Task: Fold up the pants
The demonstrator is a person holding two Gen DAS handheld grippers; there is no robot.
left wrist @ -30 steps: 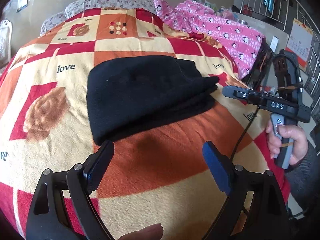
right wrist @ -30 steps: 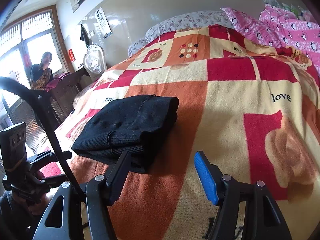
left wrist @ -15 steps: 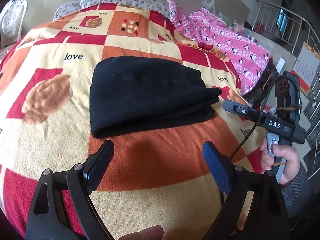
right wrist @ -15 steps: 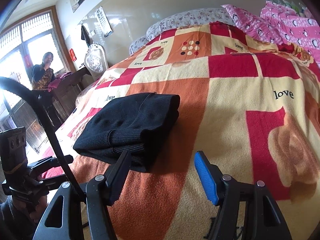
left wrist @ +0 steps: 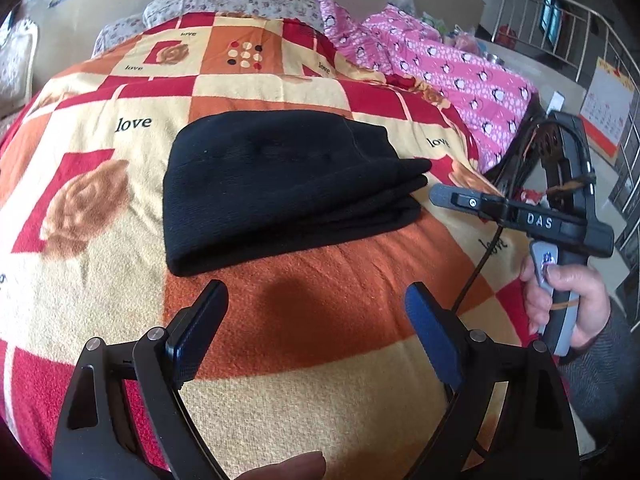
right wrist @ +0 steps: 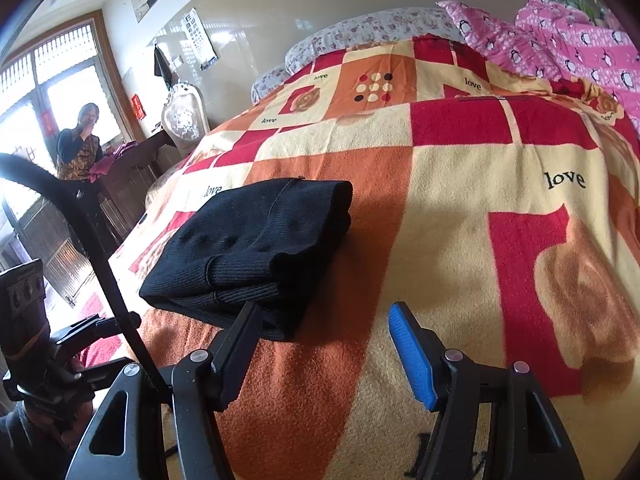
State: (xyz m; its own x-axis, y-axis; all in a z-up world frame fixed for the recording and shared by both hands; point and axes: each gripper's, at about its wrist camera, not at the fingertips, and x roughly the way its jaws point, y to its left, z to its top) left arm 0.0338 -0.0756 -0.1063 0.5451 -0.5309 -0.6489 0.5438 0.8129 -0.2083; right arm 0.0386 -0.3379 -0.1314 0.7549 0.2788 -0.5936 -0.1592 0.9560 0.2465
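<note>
We have the black pants folded into a compact stack, lying on the checked blanket just ahead of us. Our left gripper hovers over the blanket, jaws wide and empty. Our right gripper is spread wide too, its left finger just beside the stack's near corner.

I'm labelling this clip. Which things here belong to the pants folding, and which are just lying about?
Part of the job:
black pants, folded
left gripper, open
right gripper, open
blanket underneath

Lying about:
pink quilt
floral pillow
wall calendar
</note>
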